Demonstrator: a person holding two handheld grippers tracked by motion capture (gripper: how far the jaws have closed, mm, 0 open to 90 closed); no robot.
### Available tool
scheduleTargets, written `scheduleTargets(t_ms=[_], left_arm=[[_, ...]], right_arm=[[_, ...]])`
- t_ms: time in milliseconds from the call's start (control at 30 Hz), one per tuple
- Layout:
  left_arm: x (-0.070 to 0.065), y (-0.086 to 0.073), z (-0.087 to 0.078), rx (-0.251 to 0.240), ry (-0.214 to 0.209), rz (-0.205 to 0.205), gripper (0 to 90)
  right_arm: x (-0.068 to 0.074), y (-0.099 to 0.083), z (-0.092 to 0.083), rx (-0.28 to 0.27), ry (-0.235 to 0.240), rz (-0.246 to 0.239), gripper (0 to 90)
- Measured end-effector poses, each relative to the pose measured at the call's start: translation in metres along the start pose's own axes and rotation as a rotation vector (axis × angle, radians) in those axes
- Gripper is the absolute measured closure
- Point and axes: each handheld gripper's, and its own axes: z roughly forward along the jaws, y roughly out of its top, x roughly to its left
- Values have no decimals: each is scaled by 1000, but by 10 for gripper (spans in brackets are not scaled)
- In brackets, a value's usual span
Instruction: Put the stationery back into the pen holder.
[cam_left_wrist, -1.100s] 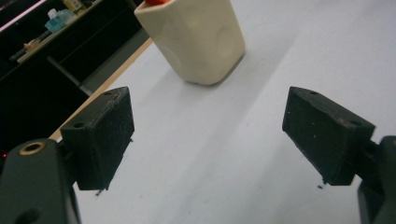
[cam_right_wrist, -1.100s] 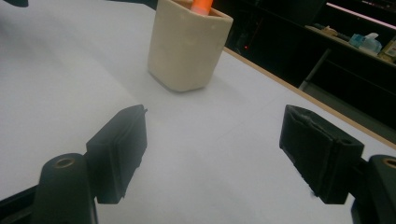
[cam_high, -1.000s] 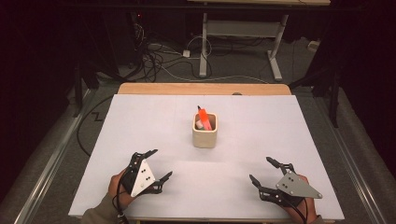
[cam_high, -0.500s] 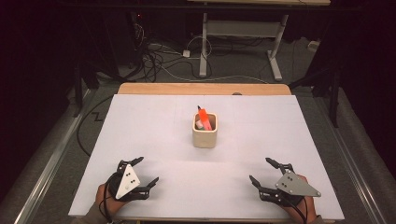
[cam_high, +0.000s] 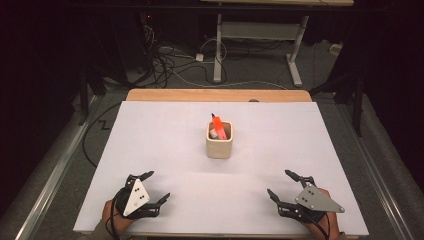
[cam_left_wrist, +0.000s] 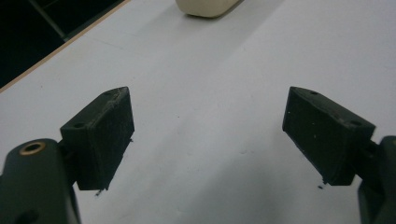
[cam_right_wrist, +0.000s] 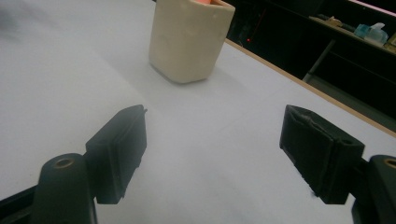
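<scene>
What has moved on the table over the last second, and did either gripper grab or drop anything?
The left gripper drew back toward the person's edge of the white table, open and empty. Nothing was grabbed or dropped. The right gripper kept its place, open. The cream square cup with the orange marker stayed put.

We find no text, label, brand, number or sign that can be read in any of the views; nothing on the cup (cam_high: 219, 141) at frame centre carries legible print.
</scene>
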Motion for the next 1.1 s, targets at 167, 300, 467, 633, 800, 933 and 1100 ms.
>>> scheduleTargets(t_ms=[167, 300, 467, 633, 800, 933, 1100], left_arm=[[1, 0, -4, -16, 4, -4, 161], [0, 1, -1, -10, -3, 1, 161], [0, 2, 2, -1, -7, 8, 161], [1, 2, 3, -4, -11, -1, 161], [2, 3, 6, -5, -22, -1, 161], [1, 4, 8, -2, -30, 3, 161], [1, 8, 8, -20, -29, 11, 162]], right_arm=[[3, 0, 1, 4, 23, -5, 231], [4, -1, 0, 6, 26, -7, 229], [1, -1, -1, 3, 21, 1, 230], [1, -2, 0, 7, 29, -4, 229], [-1, -3, -1, 7, 26, 2, 230], [-2, -4, -2, 7, 22, 7, 236], [-6, -5, -6, 0, 16, 36, 233]])
